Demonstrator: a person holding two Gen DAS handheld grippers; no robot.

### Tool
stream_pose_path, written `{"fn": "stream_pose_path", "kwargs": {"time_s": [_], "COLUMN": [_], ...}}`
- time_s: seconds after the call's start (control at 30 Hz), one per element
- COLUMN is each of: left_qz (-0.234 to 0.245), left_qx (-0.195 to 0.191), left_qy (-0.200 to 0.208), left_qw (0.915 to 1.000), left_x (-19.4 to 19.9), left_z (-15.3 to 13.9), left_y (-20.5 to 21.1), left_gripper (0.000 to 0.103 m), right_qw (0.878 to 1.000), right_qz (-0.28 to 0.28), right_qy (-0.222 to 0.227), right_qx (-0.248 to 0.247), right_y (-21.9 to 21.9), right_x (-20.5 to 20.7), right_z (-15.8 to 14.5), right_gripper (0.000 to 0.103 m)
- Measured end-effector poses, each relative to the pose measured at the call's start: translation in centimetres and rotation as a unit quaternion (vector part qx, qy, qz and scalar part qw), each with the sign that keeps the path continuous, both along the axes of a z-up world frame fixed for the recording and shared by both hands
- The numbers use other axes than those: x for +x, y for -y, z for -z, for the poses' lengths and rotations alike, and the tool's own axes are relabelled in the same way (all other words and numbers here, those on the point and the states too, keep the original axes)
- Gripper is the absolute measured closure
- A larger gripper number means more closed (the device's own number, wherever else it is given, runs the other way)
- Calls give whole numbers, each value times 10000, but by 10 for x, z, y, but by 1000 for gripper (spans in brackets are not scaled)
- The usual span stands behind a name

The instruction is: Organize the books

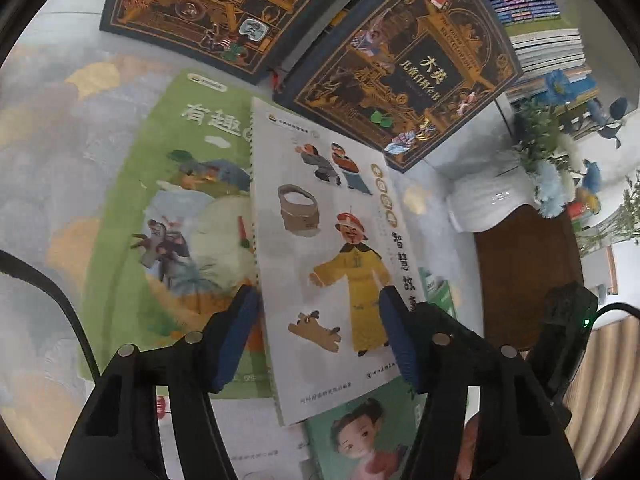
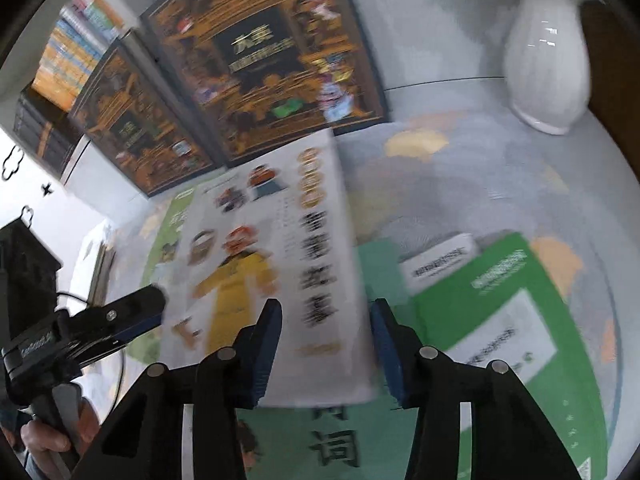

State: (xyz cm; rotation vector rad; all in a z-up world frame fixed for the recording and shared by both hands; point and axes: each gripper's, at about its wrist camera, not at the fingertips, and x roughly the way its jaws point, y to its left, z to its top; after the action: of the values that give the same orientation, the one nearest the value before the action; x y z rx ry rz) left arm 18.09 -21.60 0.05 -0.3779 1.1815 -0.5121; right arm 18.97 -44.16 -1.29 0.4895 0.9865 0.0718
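While our left gripper [image 1: 316, 322] stands with its blue-padded jaws apart above the white picture book with the yellow-robed figure on its cover [image 1: 332, 248], nothing is pinched between them. Our right gripper [image 2: 326, 344] is likewise parted and empty, straddling that white book's right edge. No earlier frame tells us more, so we call both open.

Taking the white book as landmark: it lies tilted on top of the pile, a green picture book [image 1: 176, 200] under its left side, a pale green book with a girl's face [image 1: 360, 436] under its near edge, a bright green booklet [image 2: 508, 320] to its right. Beyond its far edge lie two dark ornate hardbacks [image 1: 404, 76]; a white ceramic vase [image 2: 548, 60] stands further right.

To lift it cleanly, we judge each gripper should take an opposite side edge, pads flat, without catching the books beneath.

Both grippers point steeply down; a hand [image 2: 52, 436] holds the left one's handle.
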Motion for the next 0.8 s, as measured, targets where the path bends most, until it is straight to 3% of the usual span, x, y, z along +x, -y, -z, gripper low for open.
{"fn": "stream_pose_path", "kwargs": {"time_s": [0.07, 0.2, 0.33, 0.57, 0.67, 0.73, 0.8], "left_qz": [89, 186, 11, -456, -662, -715, -732], "left_qx": [36, 70, 55, 486, 618, 561, 526], "left_qy": [101, 314, 243, 10, -232, -295, -363], "left_qw": [9999, 9993, 9997, 9978, 9956, 9954, 9953], "left_x": [-6, -33, -90, -205, -232, -239, -242], "left_z": [-3, -14, -18, -19, -12, -6, 0], "left_y": [0, -10, -41, -120, -157, -175, -188], "left_gripper": [45, 45, 45, 45, 45, 45, 45], "right_qw": [9995, 9991, 9966, 9881, 9808, 9781, 9775], "right_qz": [-127, -285, -697, -1473, -1844, -1917, -1985], "right_qy": [-48, -113, -205, -437, -631, -812, -693], "right_qx": [-279, -280, -394, -51, 73, -17, -172], "right_y": [-9, -22, -55, -142, -192, -218, -232], "right_x": [-3, -23, -65, -154, -182, -194, -202], "right_z": [-3, -5, -7, -9, 3, 12, 6], "right_gripper": [56, 56, 55, 51, 32, 29, 30]}}
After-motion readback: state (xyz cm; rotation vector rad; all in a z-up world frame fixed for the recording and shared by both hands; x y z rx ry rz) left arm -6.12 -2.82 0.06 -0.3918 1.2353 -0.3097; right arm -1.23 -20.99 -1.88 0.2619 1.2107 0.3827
